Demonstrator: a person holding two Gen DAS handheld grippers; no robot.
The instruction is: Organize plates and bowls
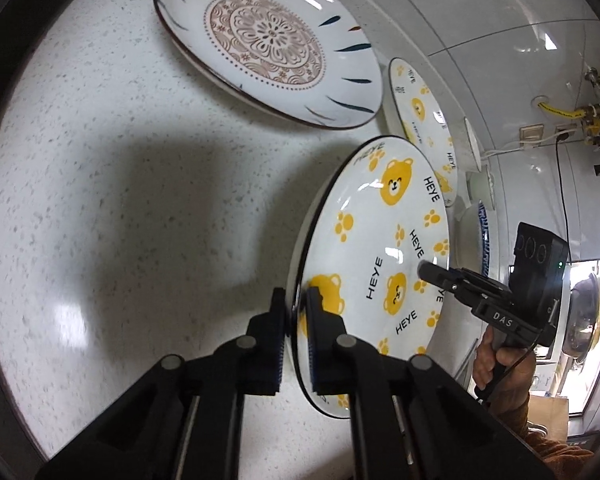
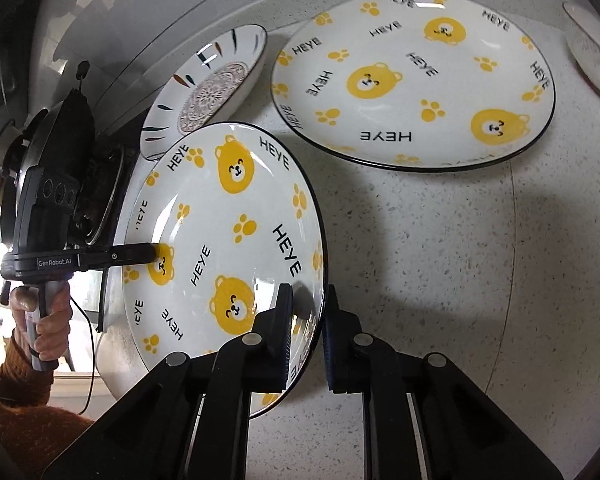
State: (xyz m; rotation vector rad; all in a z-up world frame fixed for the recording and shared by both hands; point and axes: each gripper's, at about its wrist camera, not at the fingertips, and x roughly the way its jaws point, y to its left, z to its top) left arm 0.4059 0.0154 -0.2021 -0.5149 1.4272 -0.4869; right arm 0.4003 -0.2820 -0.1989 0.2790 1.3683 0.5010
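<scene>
A white plate with yellow bears and "HEYE" lettering [image 1: 380, 240] [image 2: 228, 232] is tilted up off the speckled counter [image 1: 120, 180], gripped on two opposite sides. My left gripper [image 1: 296, 304] [image 2: 154, 254] is shut on its left rim. My right gripper [image 2: 308, 312] [image 1: 424, 272] is shut on the opposite rim. A second bear plate [image 2: 412, 80] [image 1: 420, 112] lies flat on the counter behind. A floral plate with dark dashes [image 1: 268, 36] [image 2: 212, 88] lies by the back wall.
A pale dish [image 2: 592, 48] sits at the far right of the counter. A blue-rimmed dish [image 1: 482, 232] lies behind the held plate. A metal pot [image 1: 584, 312] and yellow gas pipes [image 1: 596, 108] are at the side. A hand [image 2: 48, 320] holds the left gripper's handle.
</scene>
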